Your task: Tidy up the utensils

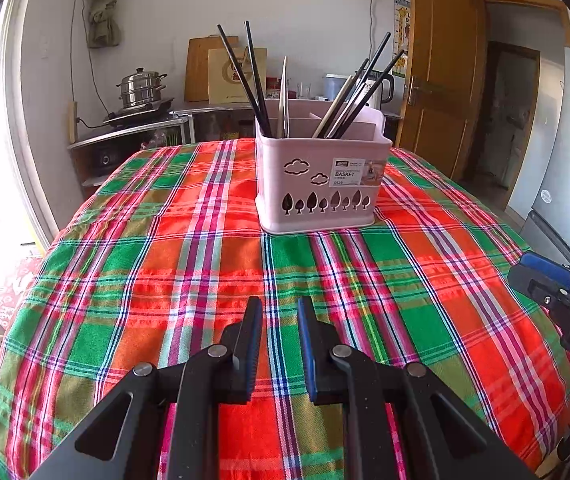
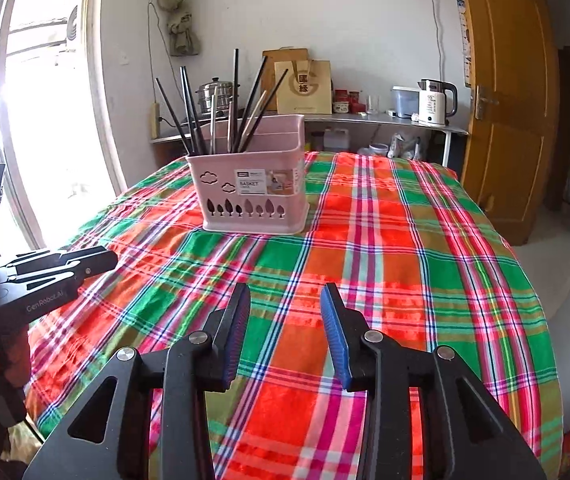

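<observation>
A pink utensil basket (image 1: 317, 184) stands upright on the plaid tablecloth (image 1: 205, 264), far side of the table. Several black chopsticks (image 1: 251, 80) and pale ones (image 1: 284, 96) stand in its compartments. It also shows in the right wrist view (image 2: 253, 196) with the chopsticks (image 2: 189, 112). My left gripper (image 1: 280, 308) is open and empty, above the cloth, well short of the basket. My right gripper (image 2: 285, 296) is open and empty, right of the basket and nearer me. Each gripper shows at the edge of the other's view: the right one (image 1: 525, 270), the left one (image 2: 111, 258).
A steel counter along the back wall holds a steamer pot (image 1: 141, 88), a paper bag (image 2: 305, 88), jars and a white kettle (image 2: 433, 104). A wooden door (image 2: 509, 100) stands at right, a window (image 2: 33, 100) at left. The table edge (image 2: 541, 320) drops off at right.
</observation>
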Tool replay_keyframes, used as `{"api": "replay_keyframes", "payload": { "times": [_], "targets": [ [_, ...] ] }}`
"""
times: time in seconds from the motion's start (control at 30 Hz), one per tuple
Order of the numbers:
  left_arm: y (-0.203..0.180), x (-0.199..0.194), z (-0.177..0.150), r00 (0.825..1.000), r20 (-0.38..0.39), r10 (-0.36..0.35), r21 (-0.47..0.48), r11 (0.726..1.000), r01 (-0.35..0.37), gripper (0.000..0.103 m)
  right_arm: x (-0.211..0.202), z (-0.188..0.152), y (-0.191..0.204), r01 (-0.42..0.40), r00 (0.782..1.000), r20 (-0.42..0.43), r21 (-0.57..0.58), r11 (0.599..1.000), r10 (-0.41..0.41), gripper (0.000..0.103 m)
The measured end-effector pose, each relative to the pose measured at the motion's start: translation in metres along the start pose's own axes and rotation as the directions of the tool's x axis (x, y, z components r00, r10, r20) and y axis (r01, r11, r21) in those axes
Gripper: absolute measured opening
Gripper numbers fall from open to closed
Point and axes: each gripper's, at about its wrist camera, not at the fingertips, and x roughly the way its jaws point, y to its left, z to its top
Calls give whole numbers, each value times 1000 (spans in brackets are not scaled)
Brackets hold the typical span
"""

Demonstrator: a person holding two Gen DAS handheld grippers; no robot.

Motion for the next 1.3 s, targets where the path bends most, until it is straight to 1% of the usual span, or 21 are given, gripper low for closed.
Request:
{"api": "replay_keyframes", "payload": {
  "times": [0.37, 0.57, 0.73, 0.93, 1.07, 1.17, 1.3],
  "targets": [
    [-9, -11, -5, 999, 35, -13, 0, 1000, 12, 17, -5, -2, 16, -17, 1000, 4, -16, 1000, 17, 38],
    [-10, -14, -6, 998, 49, -46, -16, 999, 47, 17, -7, -2, 21, -21, 1000, 9, -25, 999, 21, 38],
    [-14, -20, -7, 996, 76, -38, -5, 999, 39, 17, -8, -2, 22, -23, 1000, 12, -27, 999, 24, 38],
    [-16, -21, -7, 997, 76, -30, -1, 1000, 30, 17, -7, -1, 23, -25, 1000, 12, -30, 999, 26, 38],
    [-17, -22, -7, 996, 79, -40, -1, 999, 40, 17, -7, -1, 23, -25, 1000, 10, -29, 999, 25, 38],
    [-18, -22, -6, 996, 83, -30, 5, 1000, 29, 17, -7, -1, 24, -27, 1000, 12, -29, 999, 27, 38],
    [-17, -23, -7, 996, 81, -40, -4, 999, 41, 17, -7, -1, 25, -27, 1000, 11, -31, 999, 27, 38]
  ]
}}
